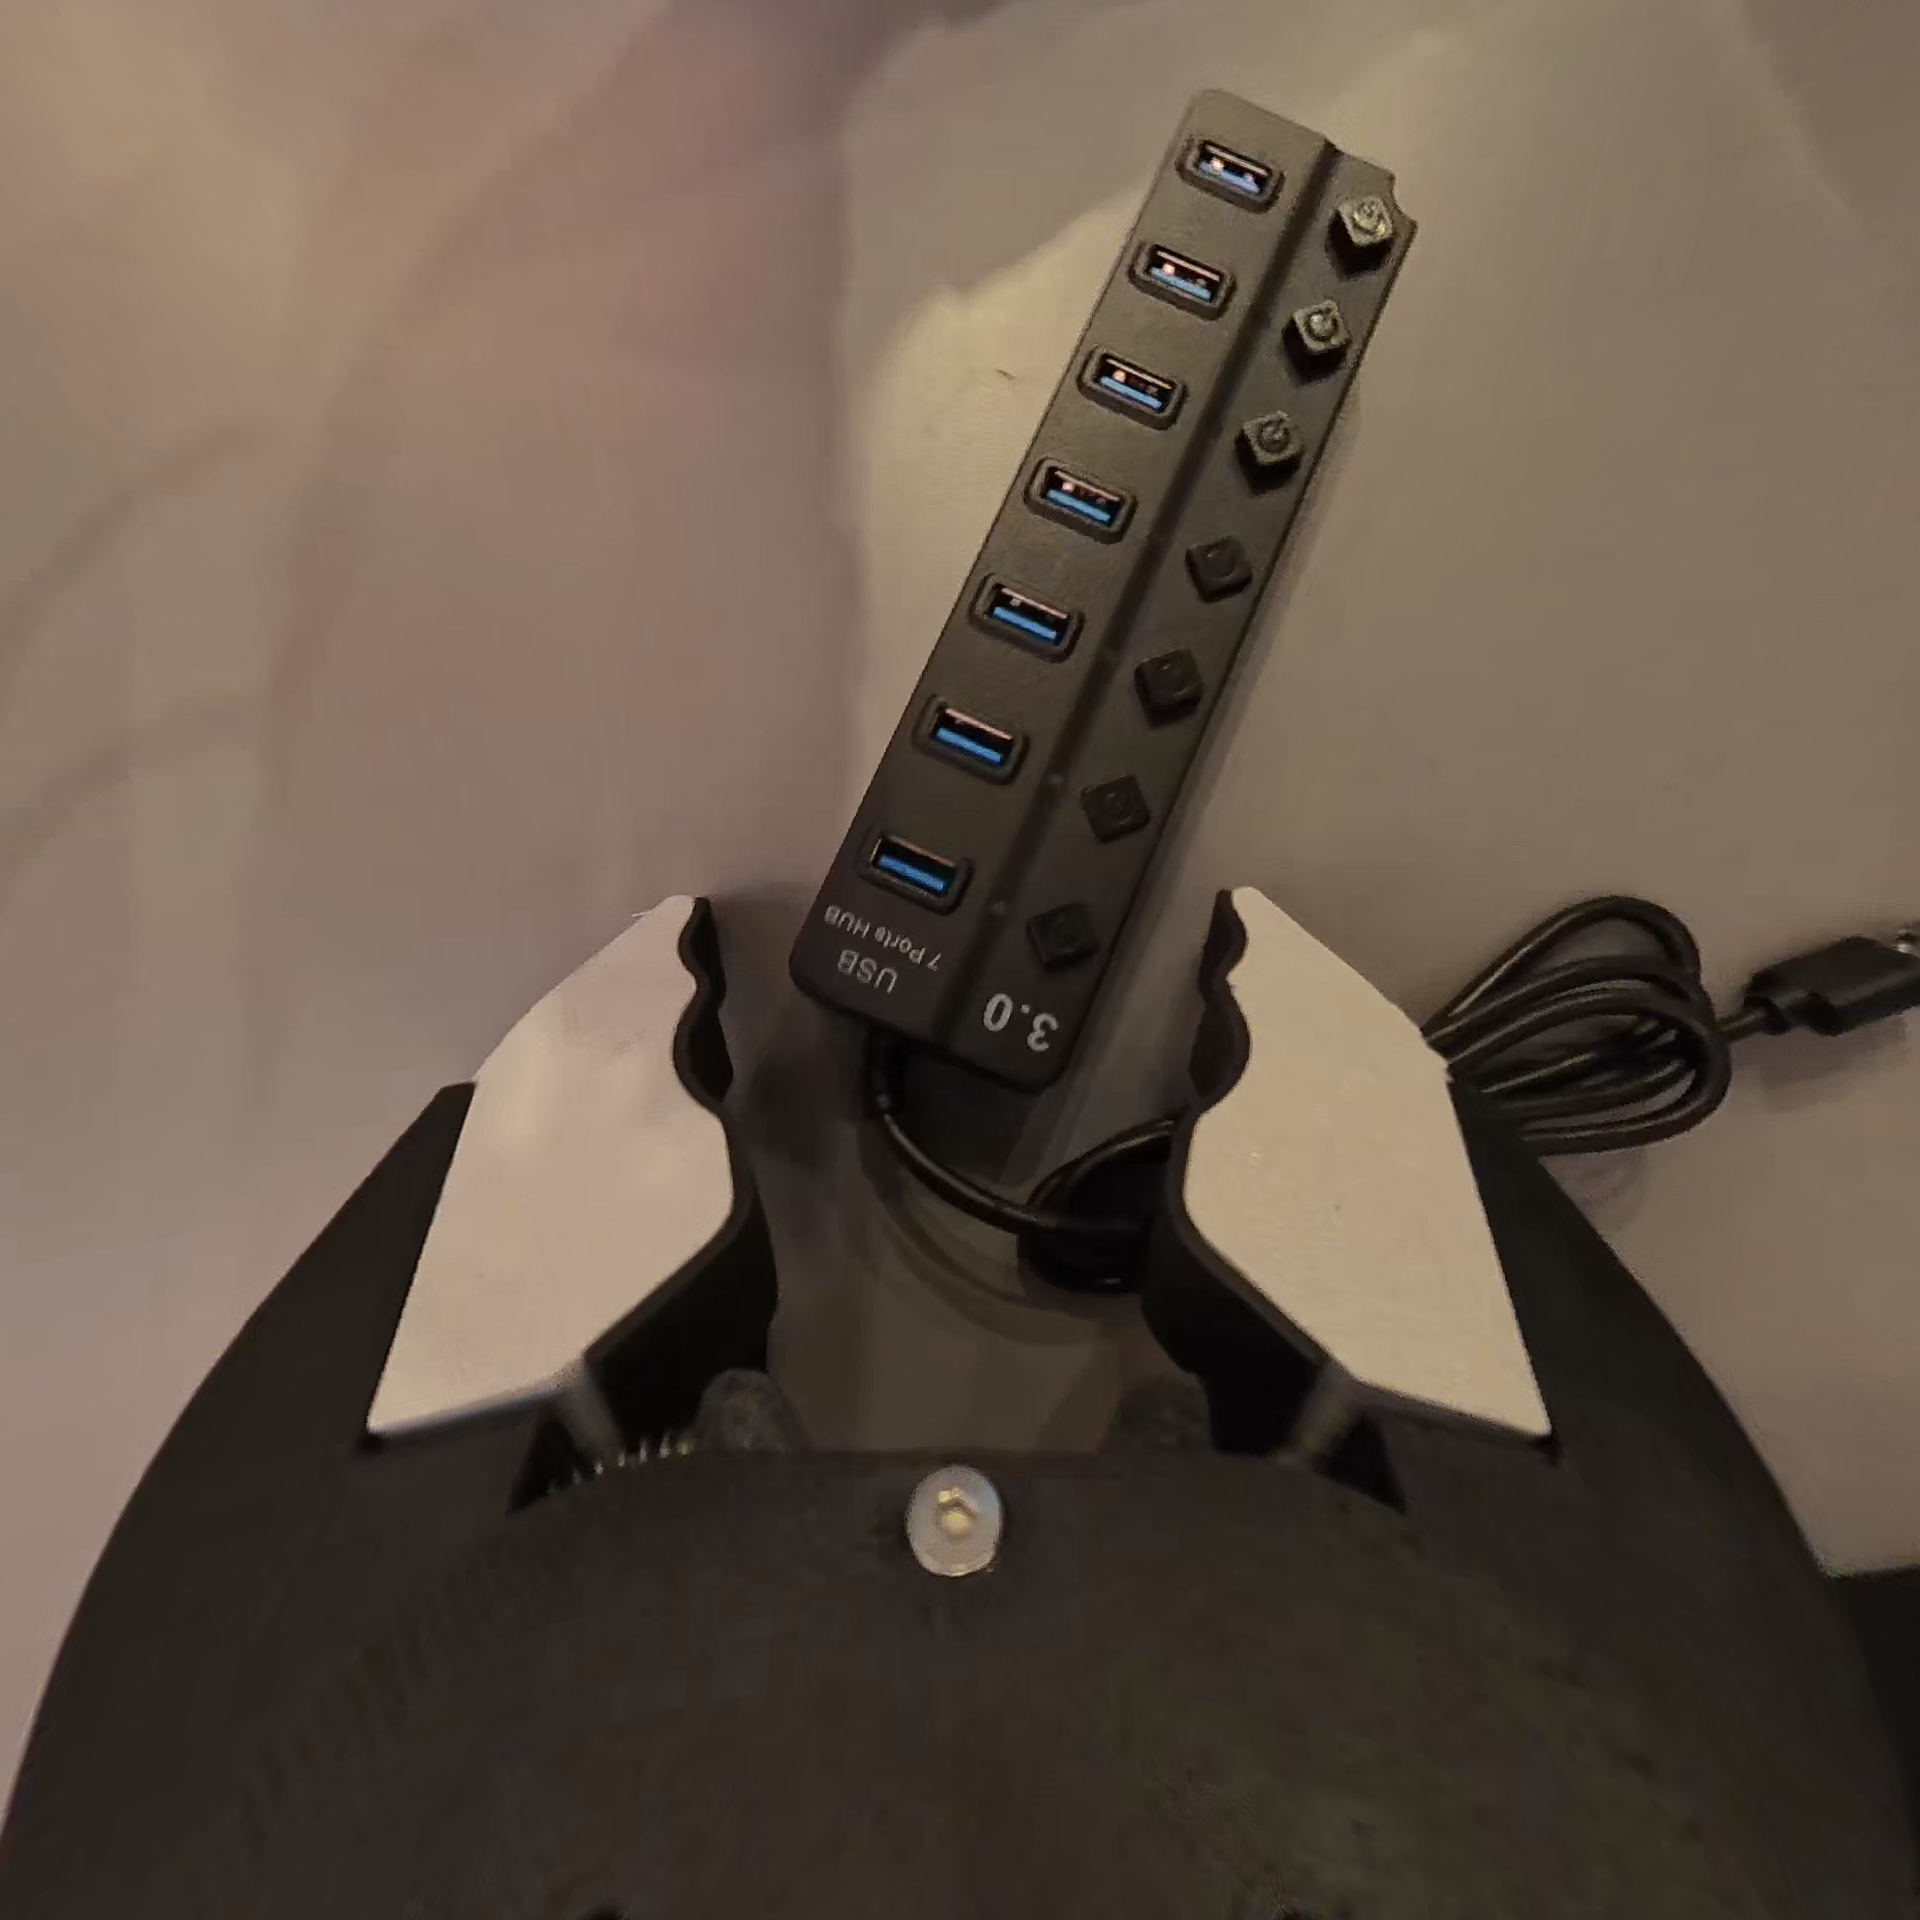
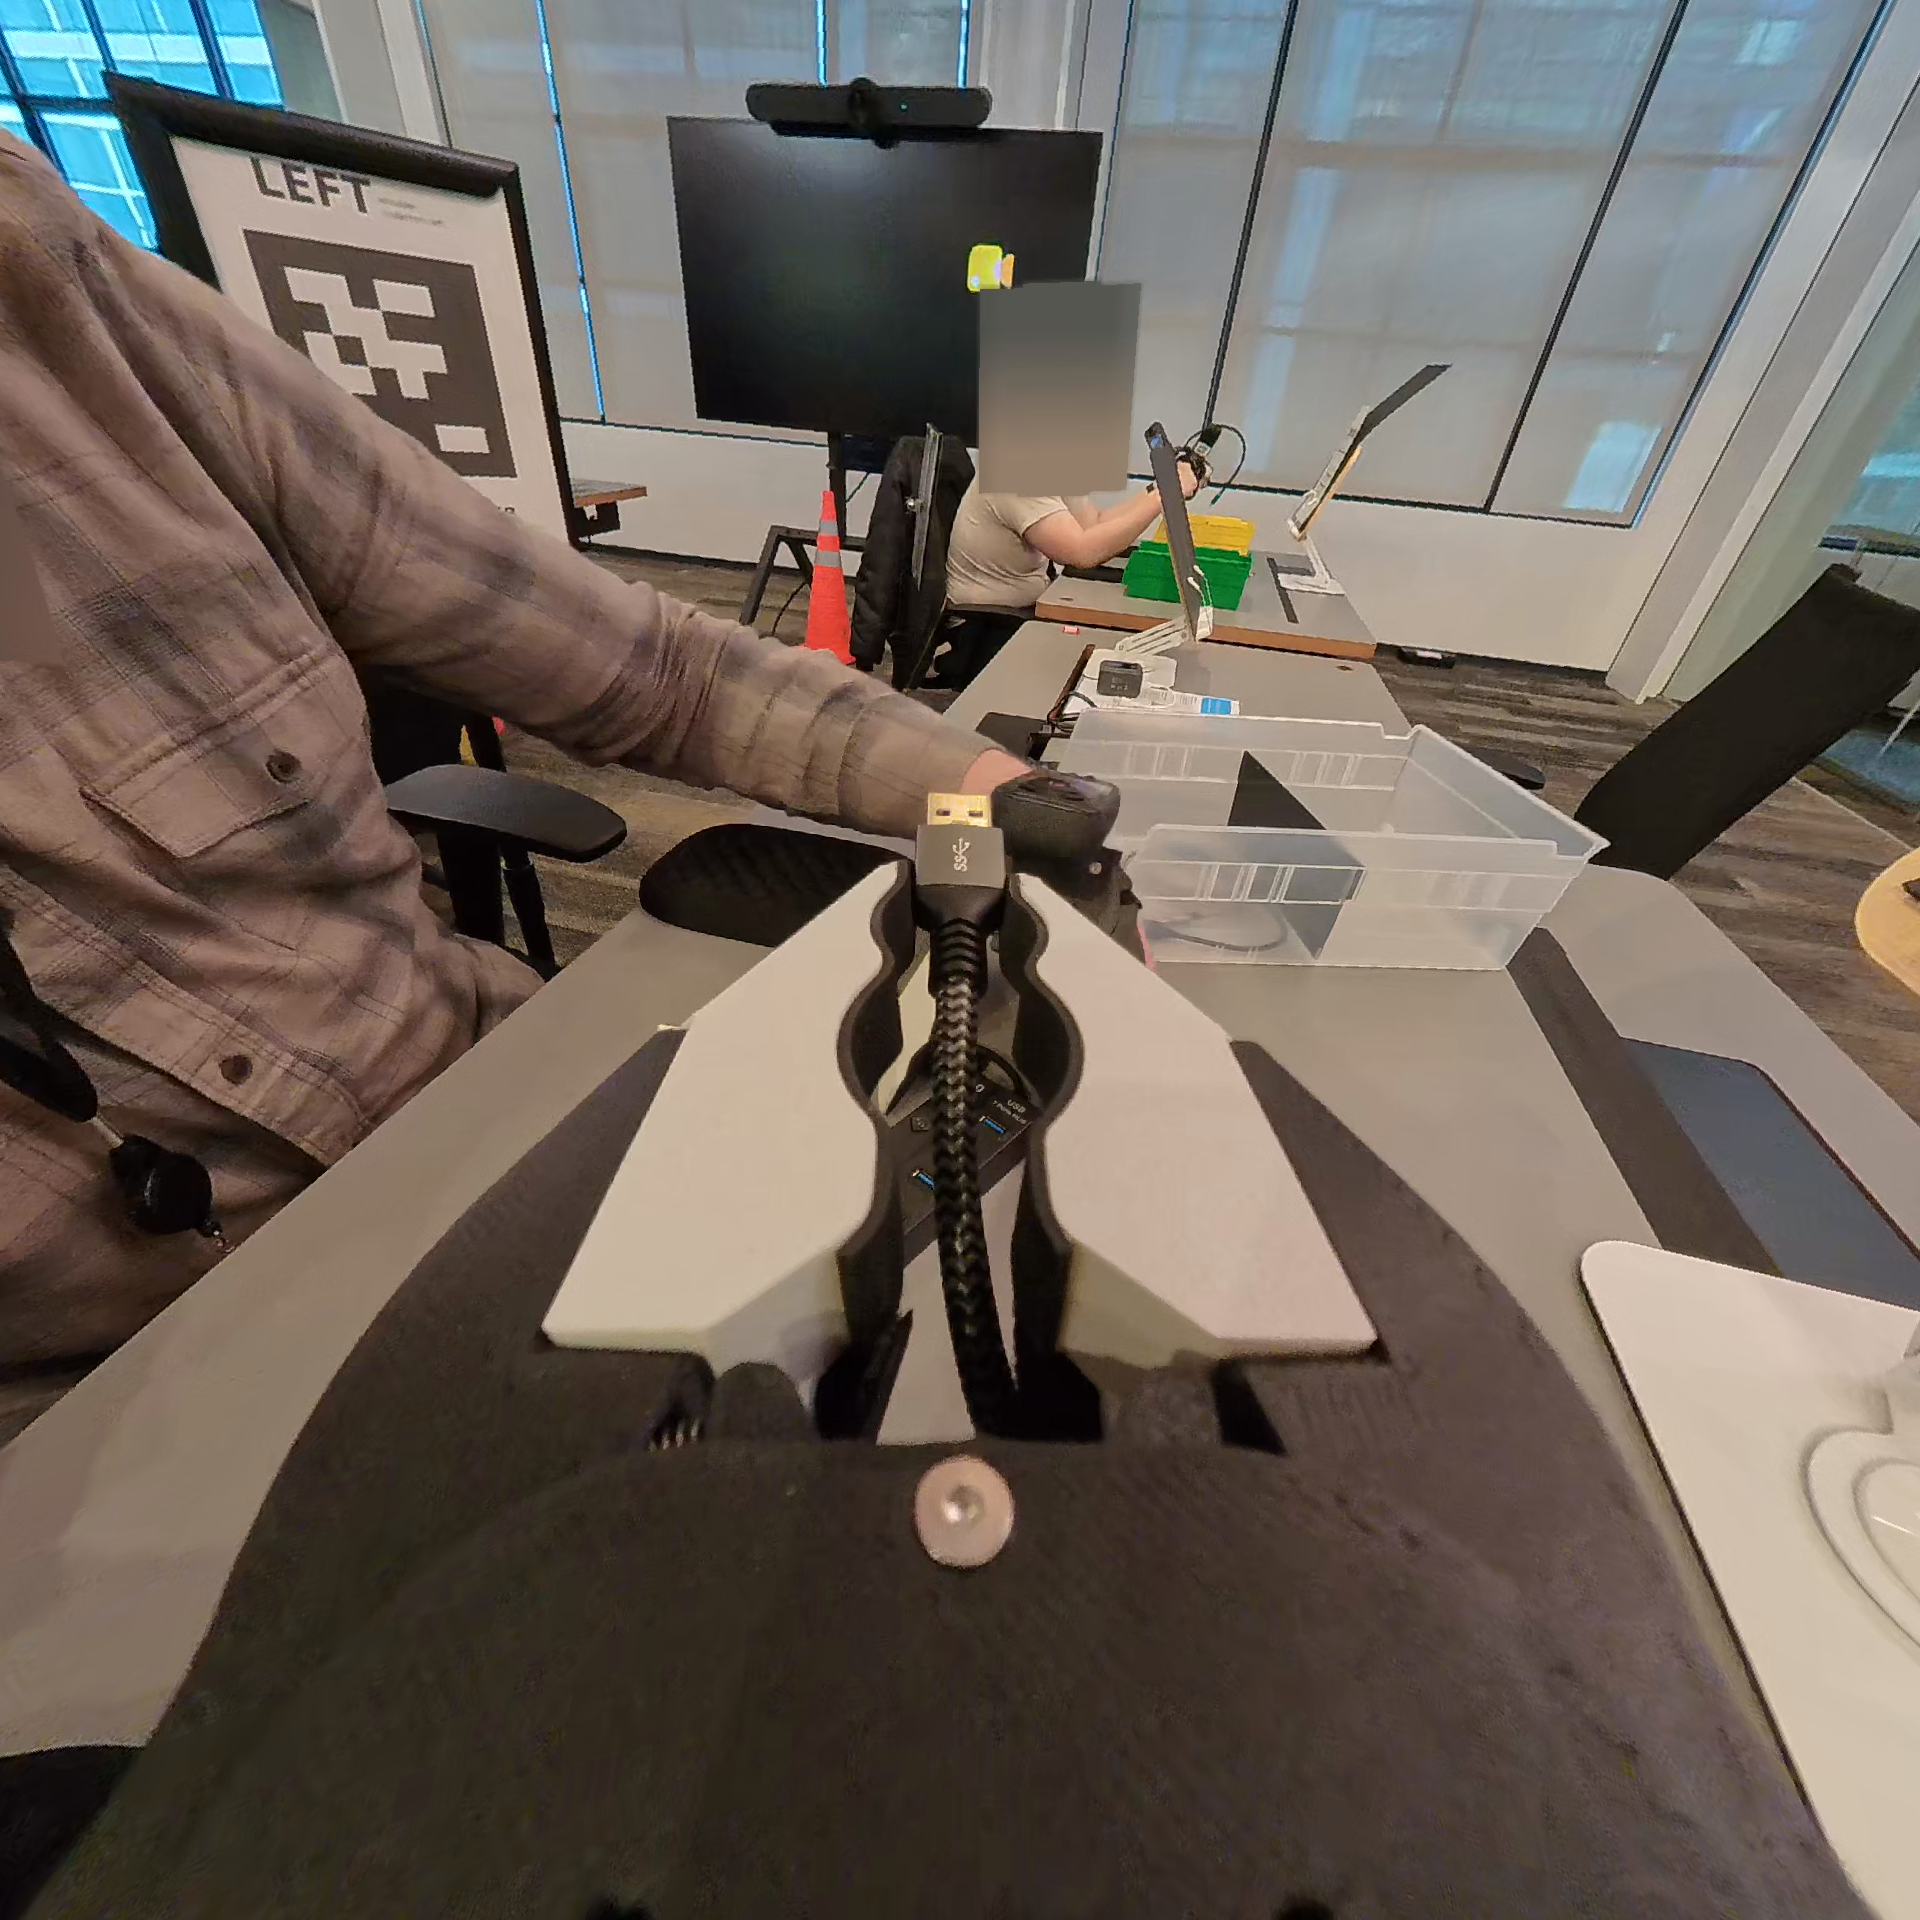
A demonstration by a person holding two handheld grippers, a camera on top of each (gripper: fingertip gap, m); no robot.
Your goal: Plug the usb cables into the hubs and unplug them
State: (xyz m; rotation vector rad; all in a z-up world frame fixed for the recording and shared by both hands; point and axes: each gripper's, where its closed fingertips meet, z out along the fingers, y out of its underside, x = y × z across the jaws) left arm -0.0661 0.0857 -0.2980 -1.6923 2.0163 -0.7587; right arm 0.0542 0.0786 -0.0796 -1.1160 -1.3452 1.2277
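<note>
Left wrist view: my left tongs (image 1: 961,956) stand wide, holding nothing. The black seven-port USB hub (image 1: 1101,582) lies on the grey tabletop (image 1: 1558,520) straight ahead, running from between the fingertips out toward 1 o'clock. Its near end sits between the two tips, touching neither that I can see. All seven blue-tongued ports along its left side are empty; a row of small black buttons runs down its right side. The hub's own thin black cable (image 1: 1579,1029) leaves the near end, loops under the right finger and coils at 3 o'clock, ending in a black plug (image 1: 1829,987) at the frame edge.

Right wrist view: my right tongs (image 2: 961,914) are narrow, clamped on a black braided USB cable (image 2: 966,1122) just behind its plug. The USB-A plug (image 2: 961,831) sticks out past the fingertips, pointing toward 12 o'clock, metal end free in the air. The braid runs back between the fingers. Under the braid, through the gap, I glimpse part of the hub with blue ports on the tabletop.

At 1 o'clock a clear plastic bin (image 2: 1351,842) sits on the tabletop. From 9 o'clock a plaid sleeve (image 2: 468,623) reaches in toward the plug.
</note>
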